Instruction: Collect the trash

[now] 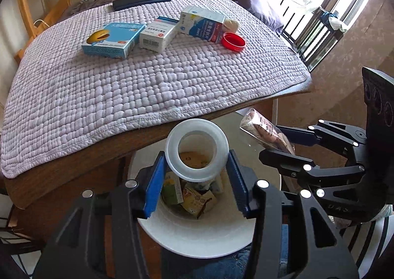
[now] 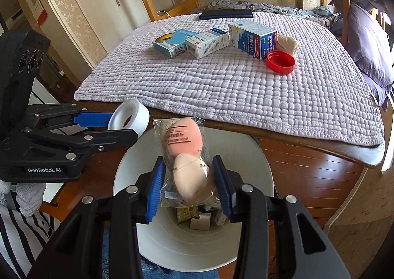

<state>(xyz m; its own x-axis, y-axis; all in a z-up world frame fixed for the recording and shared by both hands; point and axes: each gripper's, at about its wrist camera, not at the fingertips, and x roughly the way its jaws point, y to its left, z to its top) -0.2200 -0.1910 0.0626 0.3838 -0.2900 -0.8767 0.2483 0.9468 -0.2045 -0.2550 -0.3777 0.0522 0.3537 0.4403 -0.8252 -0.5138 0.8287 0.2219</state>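
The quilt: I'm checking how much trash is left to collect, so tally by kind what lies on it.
Cardboard boxes: 3
Red lid: 1
Crumpled wad: 1
Dark flat case: 1
Total: 6

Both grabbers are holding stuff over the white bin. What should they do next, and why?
Probably let go. The left gripper holds the white tape roll and the right gripper holds the bagged sponge puffs, both right above the open white bin that already has trash inside. Opening the jaws should drop both in. Boxes and a red lid still wait on the bed.
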